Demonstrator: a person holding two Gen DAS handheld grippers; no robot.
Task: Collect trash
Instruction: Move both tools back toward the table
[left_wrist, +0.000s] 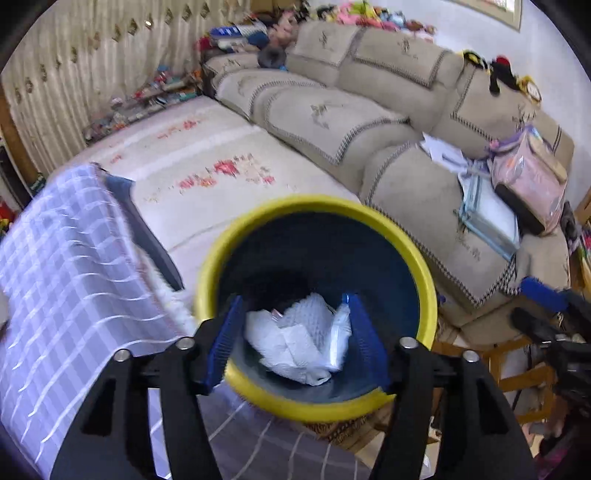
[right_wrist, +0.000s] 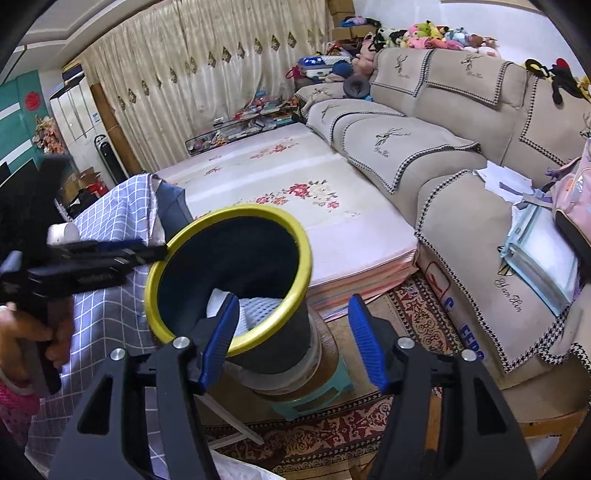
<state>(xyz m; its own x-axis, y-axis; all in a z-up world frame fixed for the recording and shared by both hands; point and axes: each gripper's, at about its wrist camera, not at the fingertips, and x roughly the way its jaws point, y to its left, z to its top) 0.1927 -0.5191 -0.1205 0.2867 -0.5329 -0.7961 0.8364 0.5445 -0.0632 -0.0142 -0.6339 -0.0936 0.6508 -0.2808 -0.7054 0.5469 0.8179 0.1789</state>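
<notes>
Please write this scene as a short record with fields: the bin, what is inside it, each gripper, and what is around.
bin: dark bin with yellow rim, standing on a small green stool
inside bin: crumpled white paper
left gripper: open, over the bin mouth, nothing held
right gripper: open, empty, beside the bin
around: beige sofa, checked cloth, patterned rug
</notes>
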